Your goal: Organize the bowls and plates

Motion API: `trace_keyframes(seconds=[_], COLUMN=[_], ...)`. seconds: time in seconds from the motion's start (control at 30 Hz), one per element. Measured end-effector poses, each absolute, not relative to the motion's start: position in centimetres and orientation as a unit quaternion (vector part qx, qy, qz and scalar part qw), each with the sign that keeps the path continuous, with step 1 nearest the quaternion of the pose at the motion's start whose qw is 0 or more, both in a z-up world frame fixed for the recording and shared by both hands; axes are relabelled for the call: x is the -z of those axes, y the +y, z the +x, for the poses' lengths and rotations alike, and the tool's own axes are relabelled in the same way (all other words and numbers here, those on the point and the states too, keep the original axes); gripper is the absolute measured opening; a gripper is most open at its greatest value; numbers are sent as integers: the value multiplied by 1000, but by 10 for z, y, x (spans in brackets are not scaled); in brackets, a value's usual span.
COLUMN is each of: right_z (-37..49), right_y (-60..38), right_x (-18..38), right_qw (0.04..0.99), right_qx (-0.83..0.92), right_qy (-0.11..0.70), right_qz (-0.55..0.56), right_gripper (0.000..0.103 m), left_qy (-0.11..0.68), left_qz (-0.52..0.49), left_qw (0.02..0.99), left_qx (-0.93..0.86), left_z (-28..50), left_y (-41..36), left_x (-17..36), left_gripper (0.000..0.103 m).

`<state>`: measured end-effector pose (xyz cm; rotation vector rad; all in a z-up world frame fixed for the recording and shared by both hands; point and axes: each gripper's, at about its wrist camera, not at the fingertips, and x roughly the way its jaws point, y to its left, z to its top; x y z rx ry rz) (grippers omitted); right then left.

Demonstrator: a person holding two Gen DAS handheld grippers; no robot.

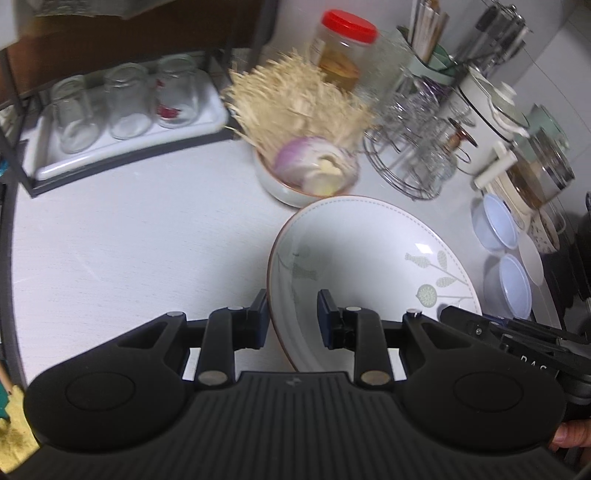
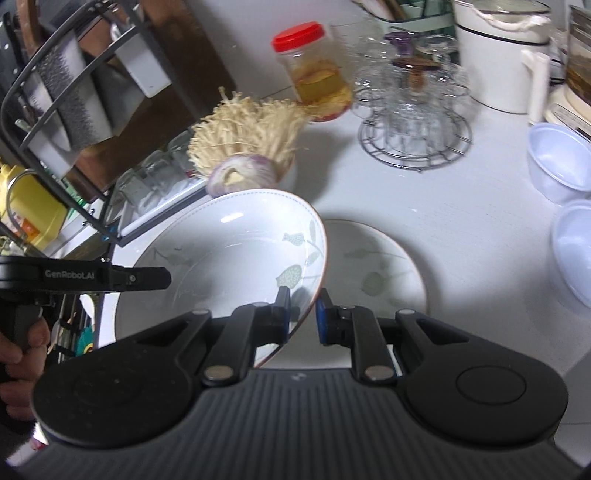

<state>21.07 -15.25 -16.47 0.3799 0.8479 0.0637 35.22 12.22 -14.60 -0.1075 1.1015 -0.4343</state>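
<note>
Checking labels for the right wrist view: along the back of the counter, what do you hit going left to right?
Noodle bundle → red-lidded jar → wire rack of glasses → white kettle.

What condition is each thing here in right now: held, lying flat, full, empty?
Leaf-pattern plate: lifted, tilted, held at opposite rims.
Left claw: shut on its rim.
Right claw: shut on its rim.
Second plate: flat on counter, empty.
Red-lidded jar: closed, partly full.
Glasses: upside down on tray.

plate: white, green leaf print | jar lid: red
</note>
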Motion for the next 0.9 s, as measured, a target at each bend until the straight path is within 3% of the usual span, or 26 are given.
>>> trace_keyframes(seconds=[0.9], right_z=[184], right_y=[-189], right_x=[191], right_qw=[880], right_qx=[16], right_qy=[438], right_qz=[183], right_gripper=[18], left_qy=[572], left_qz=[10], left_qw=[785], left_qx=[237], left_z=[335], left_y=[62], left_x=[181], left_gripper=[31])
